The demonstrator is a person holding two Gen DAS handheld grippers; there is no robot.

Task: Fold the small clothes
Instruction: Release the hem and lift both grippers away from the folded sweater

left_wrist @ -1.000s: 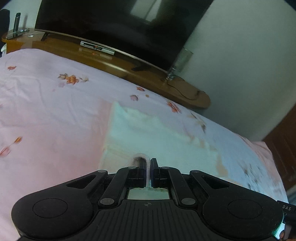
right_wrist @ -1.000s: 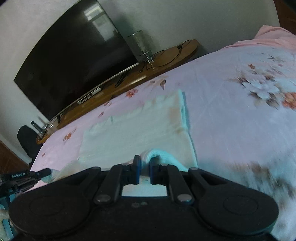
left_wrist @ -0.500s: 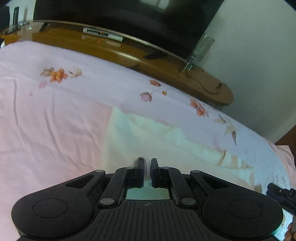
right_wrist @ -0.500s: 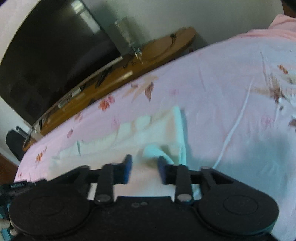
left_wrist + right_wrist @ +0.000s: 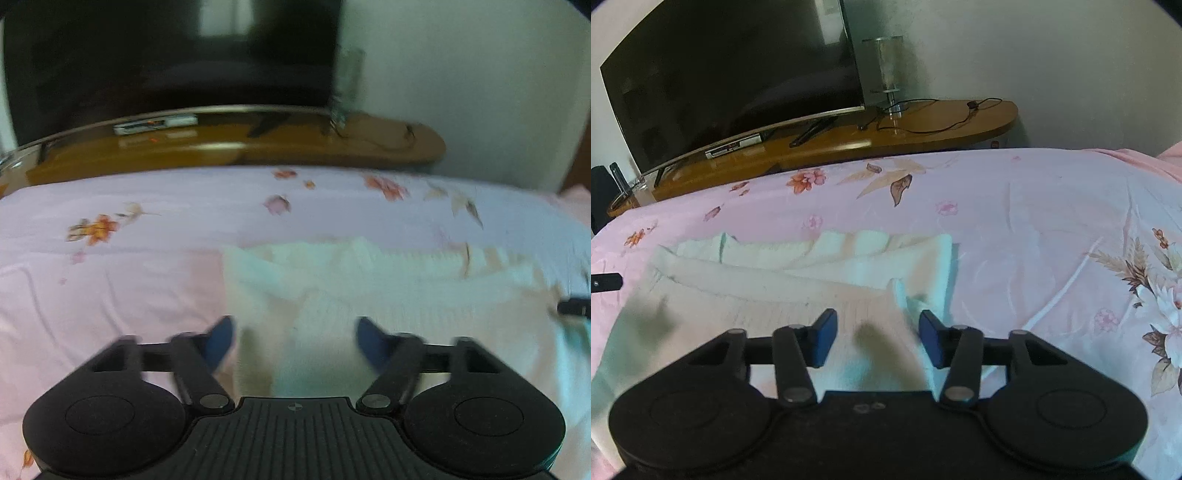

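Observation:
A small cream knit garment (image 5: 369, 288) lies folded on the pink floral bedsheet (image 5: 110, 288), its upper layer resting short of the ribbed far edge. My left gripper (image 5: 295, 334) hovers over the garment's near left part; its jaws are opening and the cloth lies loose beneath them, not pinched. In the right wrist view the same garment (image 5: 798, 284) spreads left of centre. My right gripper (image 5: 878, 332) stands open over its near right corner, where a small flap of fabric (image 5: 905, 295) pokes up just beyond the right fingertip (image 5: 929, 332).
Beyond the bed runs a curved wooden TV stand (image 5: 923, 125) with a large dark television (image 5: 731, 74), a glass lamp (image 5: 888, 66), a cable and a flat silver box (image 5: 733, 147). The flowered bedsheet (image 5: 1052, 240) stretches away to the right.
Both grippers went from shut on the garment's edge to open, the right one first. The lifted edge now lies flat on the garment. Both views rolled level and moved nearer the bed.

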